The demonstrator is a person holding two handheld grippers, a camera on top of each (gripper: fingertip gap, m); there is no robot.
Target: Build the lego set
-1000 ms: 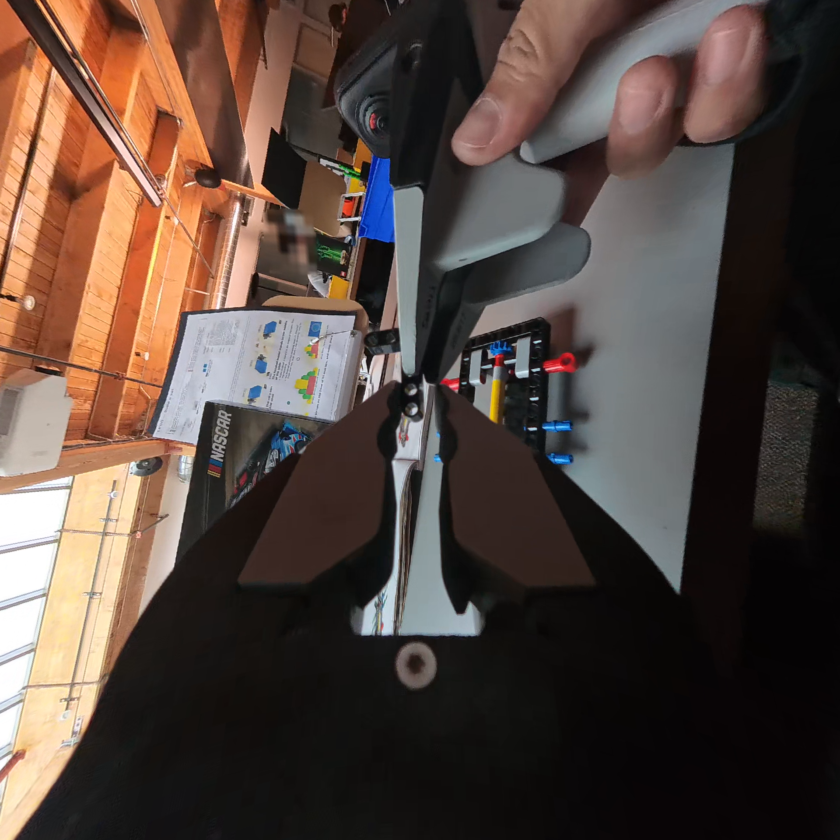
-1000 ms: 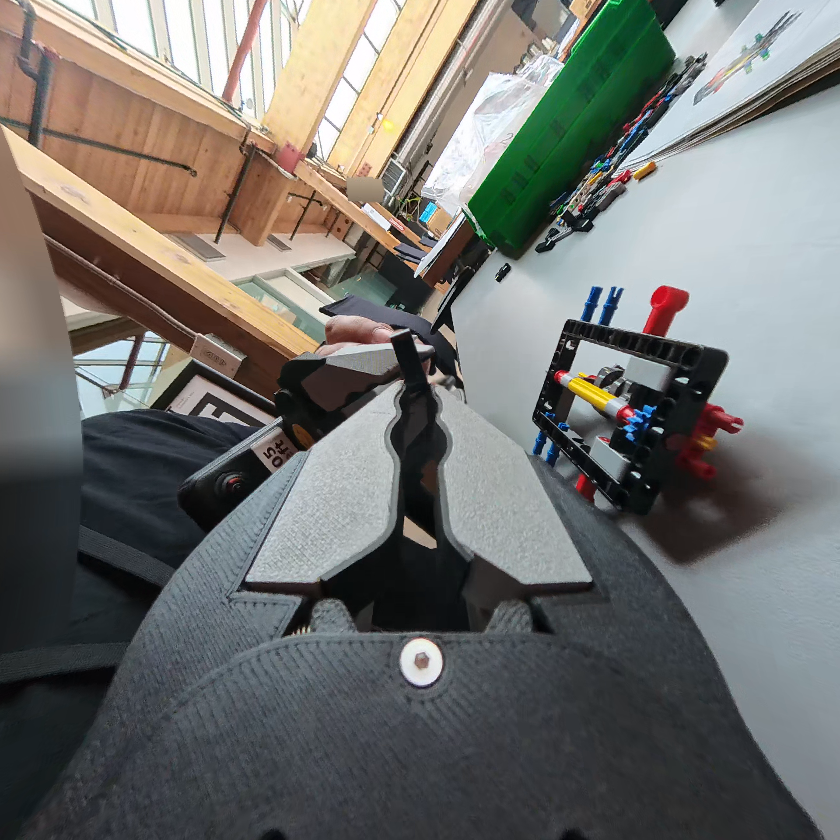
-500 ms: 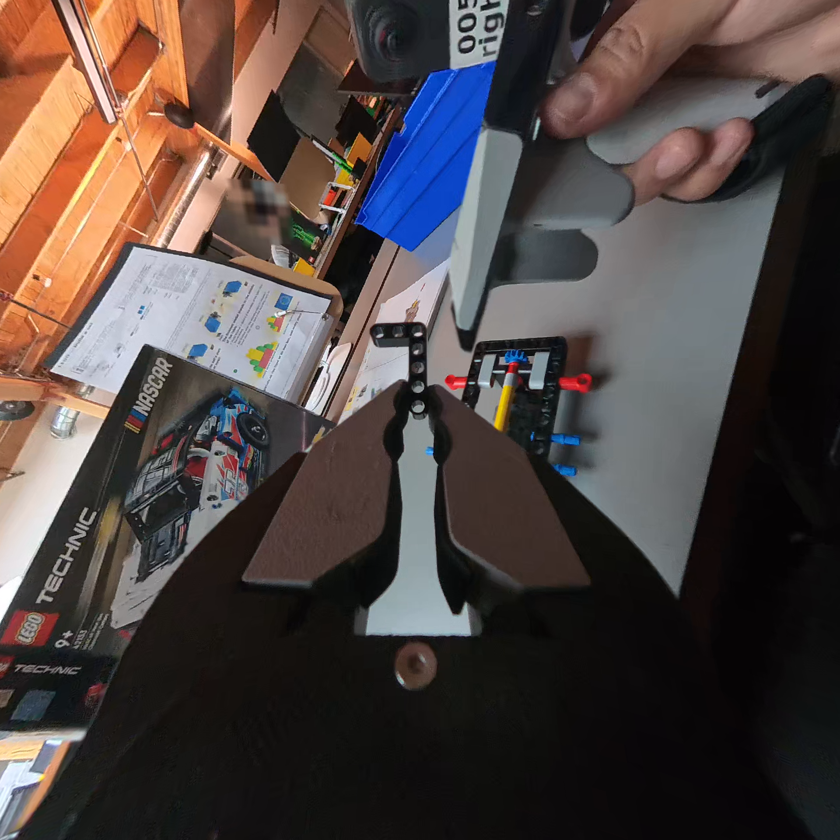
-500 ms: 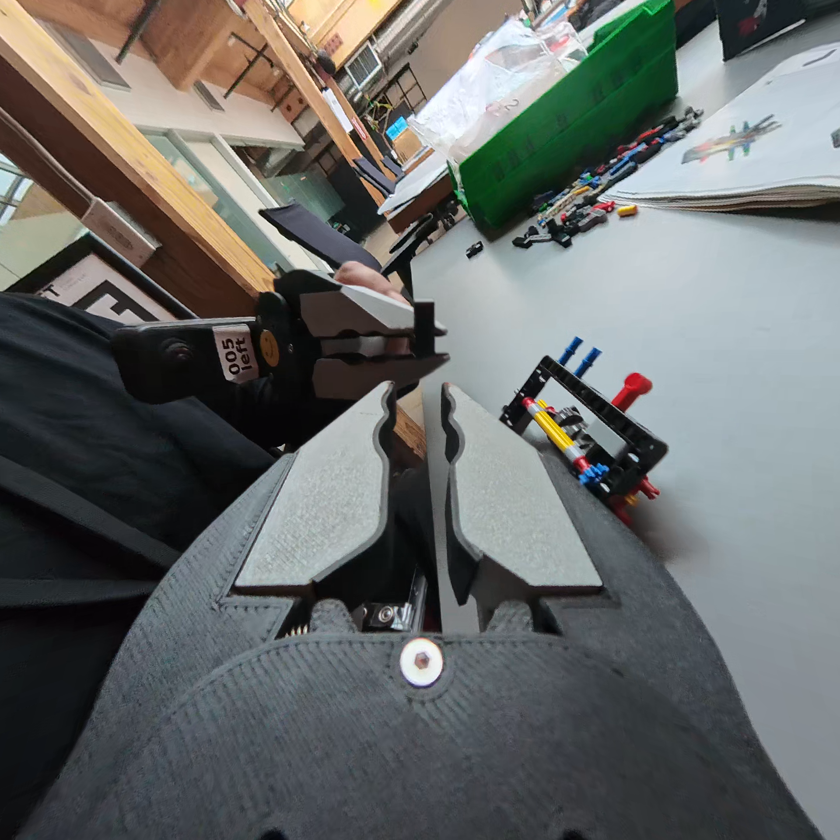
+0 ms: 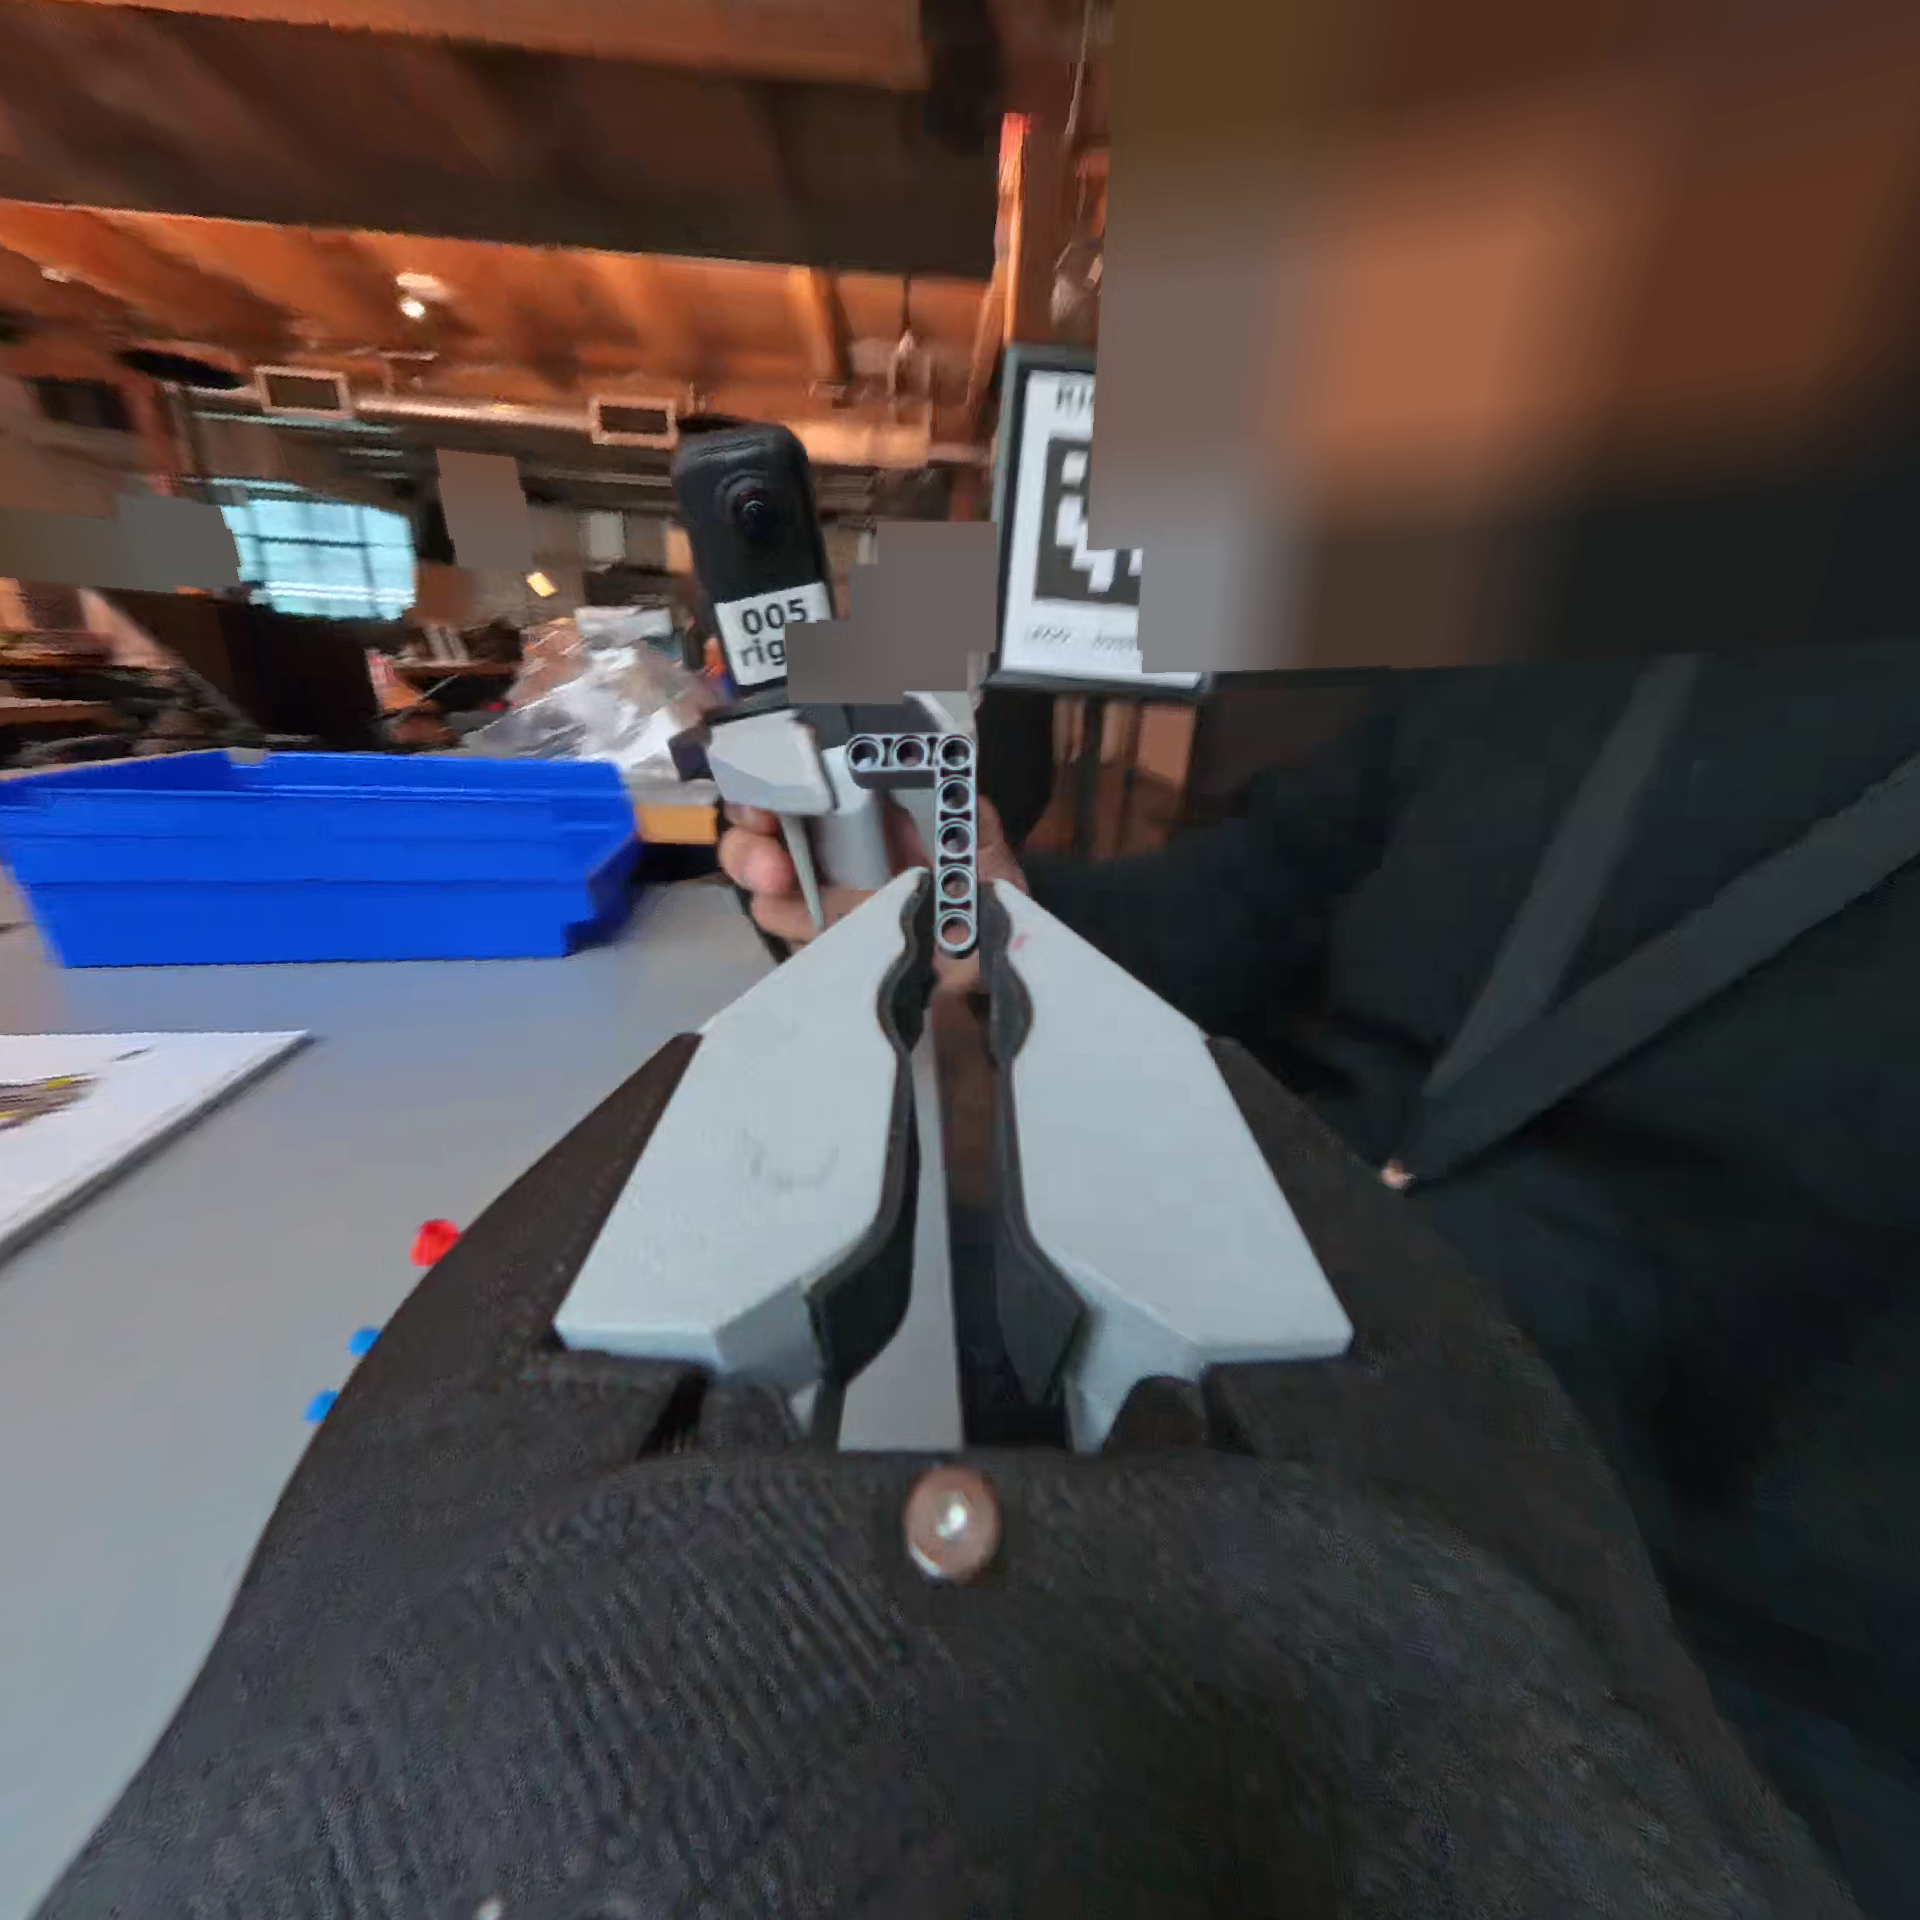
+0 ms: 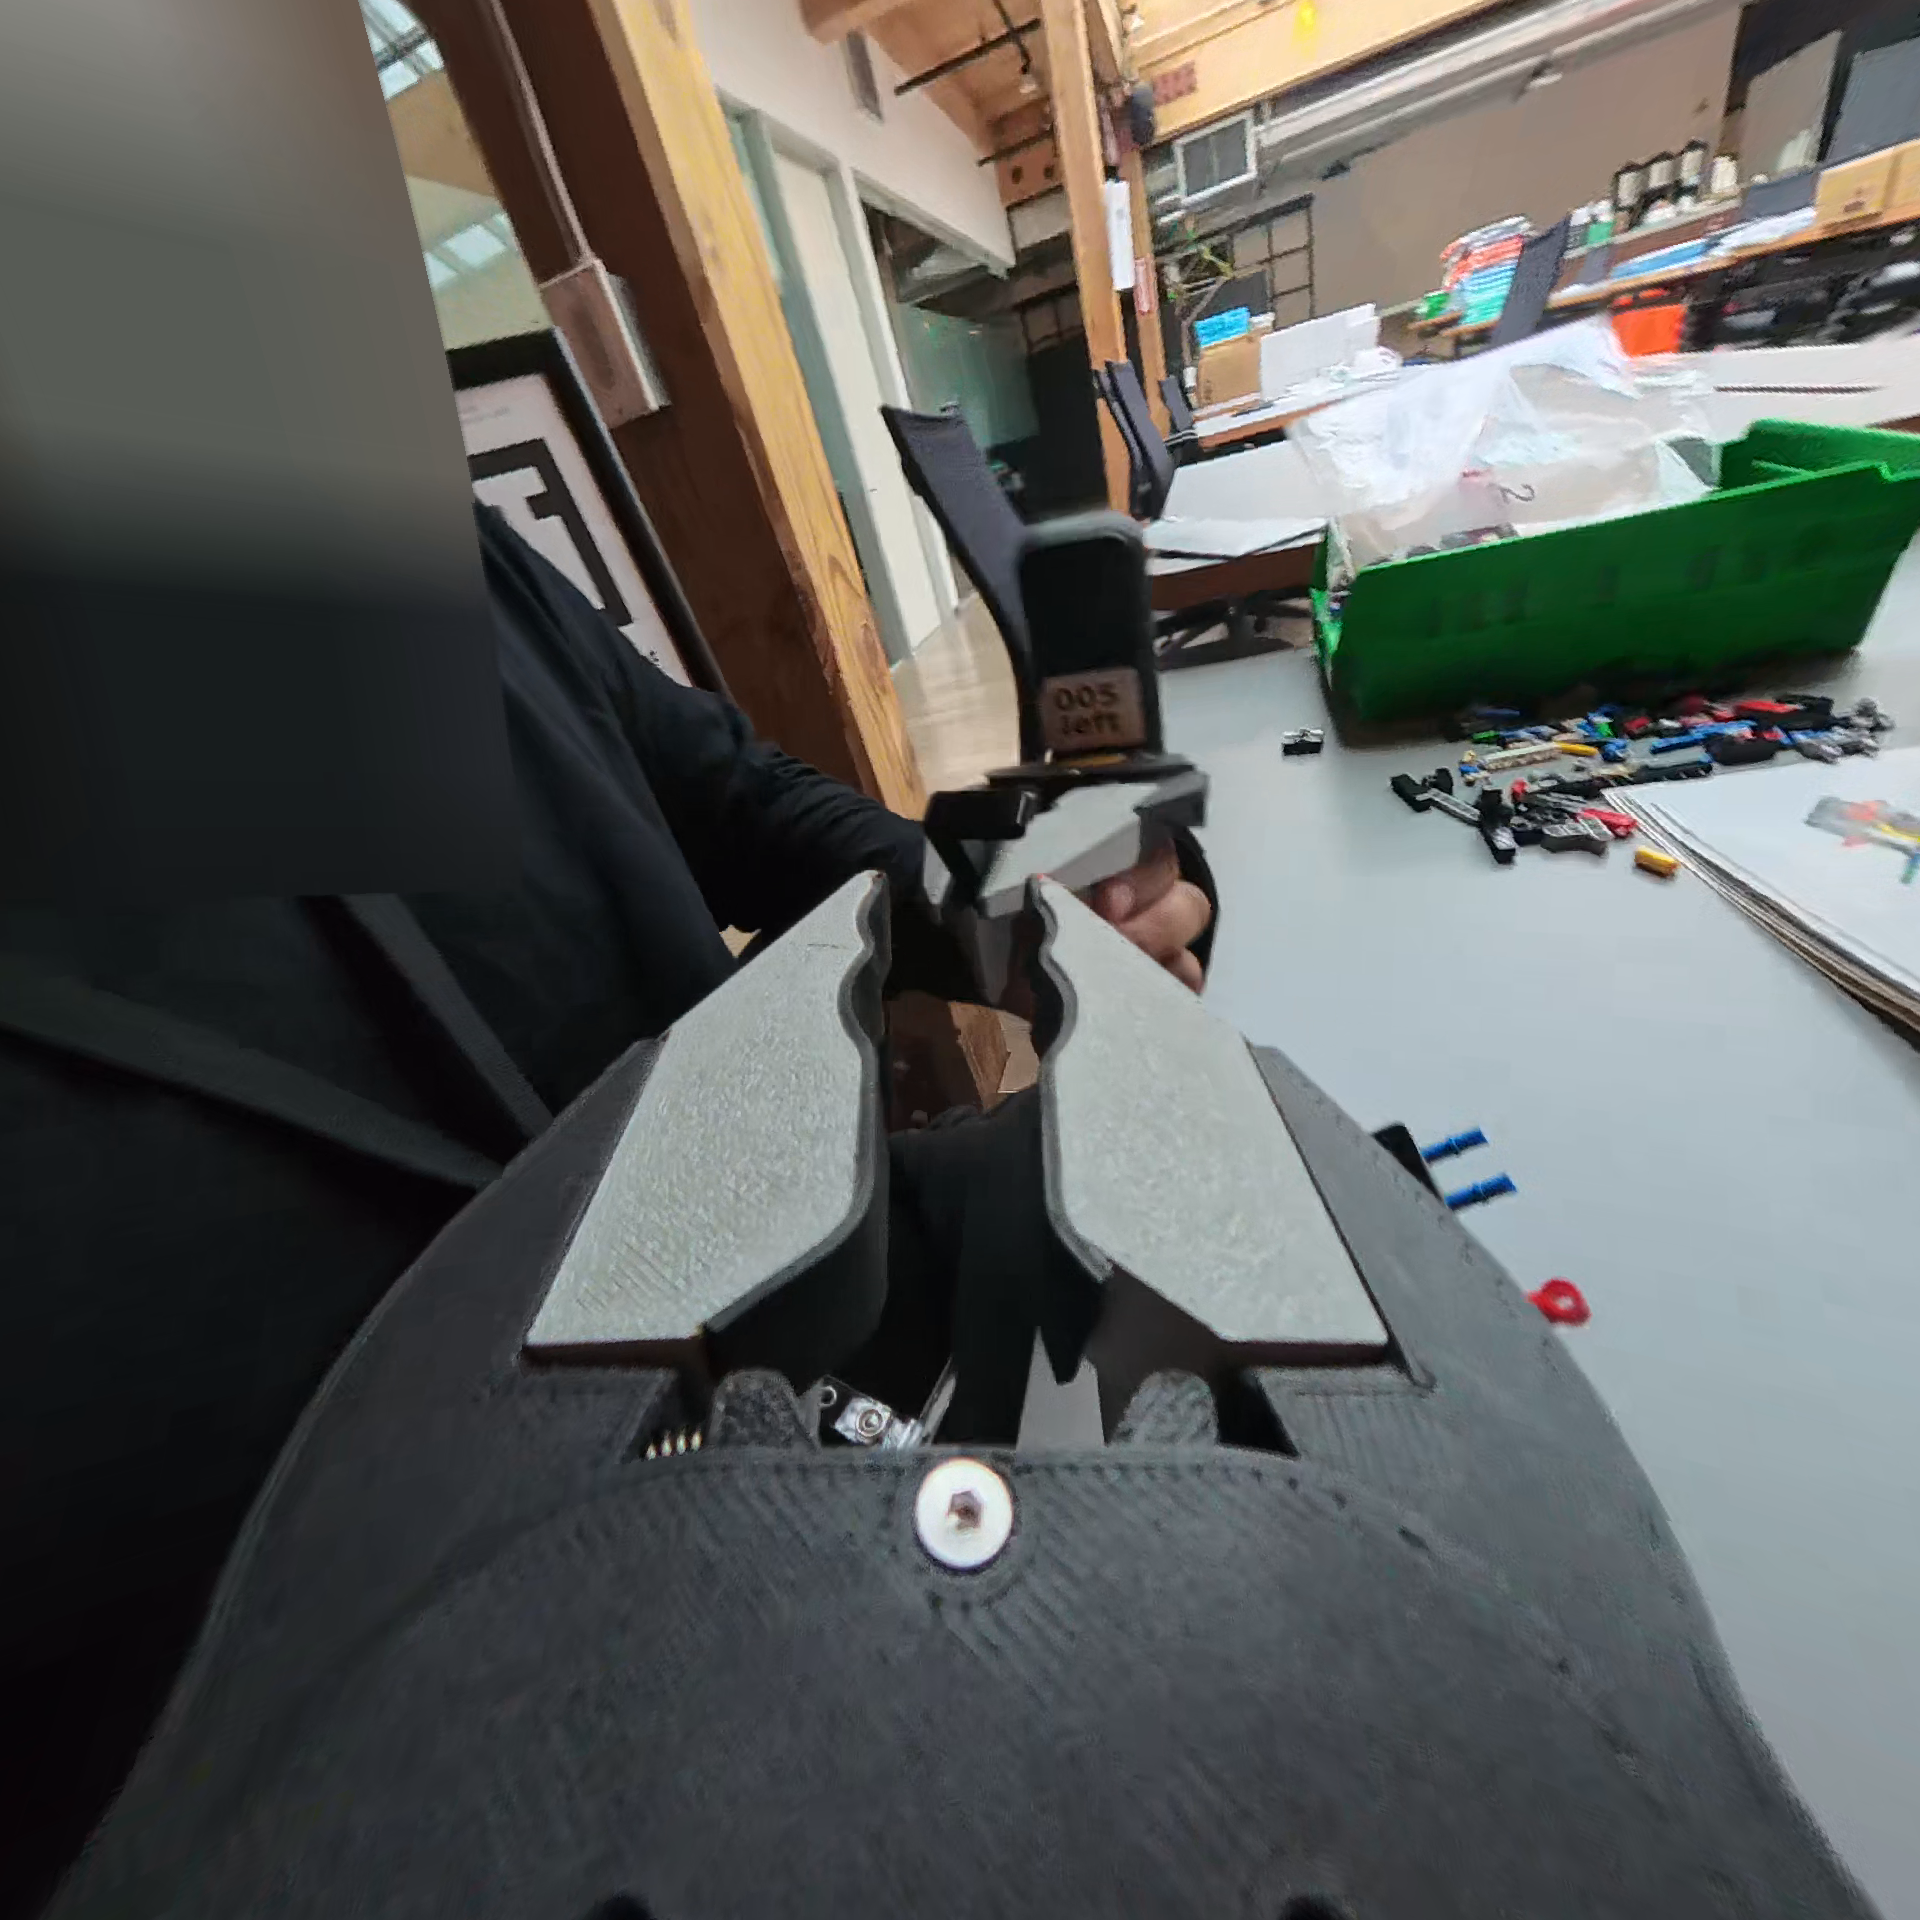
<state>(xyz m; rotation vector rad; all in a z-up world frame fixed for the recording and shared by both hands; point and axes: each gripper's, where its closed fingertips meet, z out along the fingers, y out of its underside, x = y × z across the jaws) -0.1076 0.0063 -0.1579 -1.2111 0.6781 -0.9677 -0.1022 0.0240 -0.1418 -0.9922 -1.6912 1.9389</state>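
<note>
**A:** L-shaped beam (image 5: 954, 831) — where was it, and who had it?

**B:** The left gripper (image 5: 954, 914) had it, jaws pressed onto the lower end of its long arm. It stood upright above the table edge, short arm pointing left at the top, clear of everything else.

**A:** And the right gripper (image 6: 958, 904)?

**B:** Spread apart, nothing between its jaws. The two tools faced each other, close together, in front of the person.

**A:** So which step was that?

**B:** I'd judge a part held ready for fitting. The built frame barely showed: only blue pins (image 6: 1473, 1166) and a red piece (image 6: 1558, 1301) peeking past the right gripper's body. The next move probably called for bringing the beam down to that frame with its holes lined up with the pins, or a regrip by the right gripper first.

**A:** Containers?

**B:** A green bin (image 6: 1621, 613) on the grey table (image 6: 1455, 987), holding clear plastic bags (image 6: 1496, 436), with loose parts (image 6: 1642, 748) scattered just in front of it. A blue bin (image 5: 312, 852) on the other side; I couldn't see its contents.
</note>
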